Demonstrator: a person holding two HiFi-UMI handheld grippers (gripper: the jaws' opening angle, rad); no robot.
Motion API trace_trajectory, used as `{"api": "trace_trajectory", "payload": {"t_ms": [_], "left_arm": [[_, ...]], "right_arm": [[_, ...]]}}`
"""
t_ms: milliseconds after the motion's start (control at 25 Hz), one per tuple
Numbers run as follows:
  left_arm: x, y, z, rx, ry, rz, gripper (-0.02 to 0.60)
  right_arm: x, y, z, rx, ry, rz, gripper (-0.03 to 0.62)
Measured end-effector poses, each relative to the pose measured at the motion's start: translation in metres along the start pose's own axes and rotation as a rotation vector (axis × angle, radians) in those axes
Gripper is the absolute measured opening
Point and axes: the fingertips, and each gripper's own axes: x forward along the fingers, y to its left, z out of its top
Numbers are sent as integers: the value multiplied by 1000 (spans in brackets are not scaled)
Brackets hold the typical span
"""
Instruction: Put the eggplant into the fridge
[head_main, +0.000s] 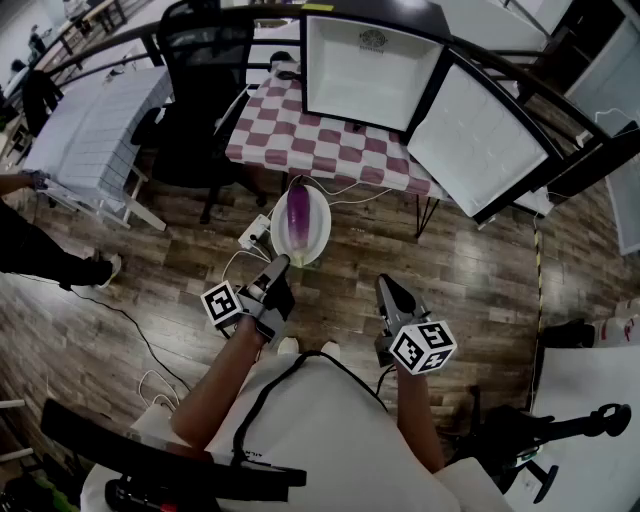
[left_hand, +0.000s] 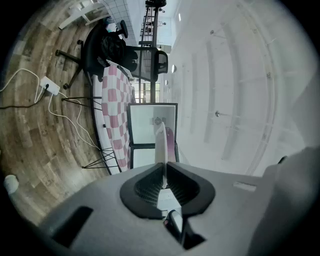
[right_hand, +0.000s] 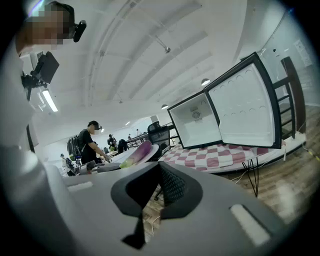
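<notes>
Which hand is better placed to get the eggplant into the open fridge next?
Left, probably. The left gripper has its jaws clamped on the rim of the white plate carrying the eggplant, and it faces the open fridge. The right gripper holds nothing.
</notes>
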Motion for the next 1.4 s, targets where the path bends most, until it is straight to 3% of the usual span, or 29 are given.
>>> {"api": "trace_trajectory", "payload": {"t_ms": [760, 1400], "left_arm": [[5, 8, 3, 10, 65, -9, 31], [-9, 12, 8, -4, 124, -16, 31]], "right_arm": [[36, 25, -10, -13, 9, -3, 8], [56, 33, -31, -30, -2, -98, 8]]}}
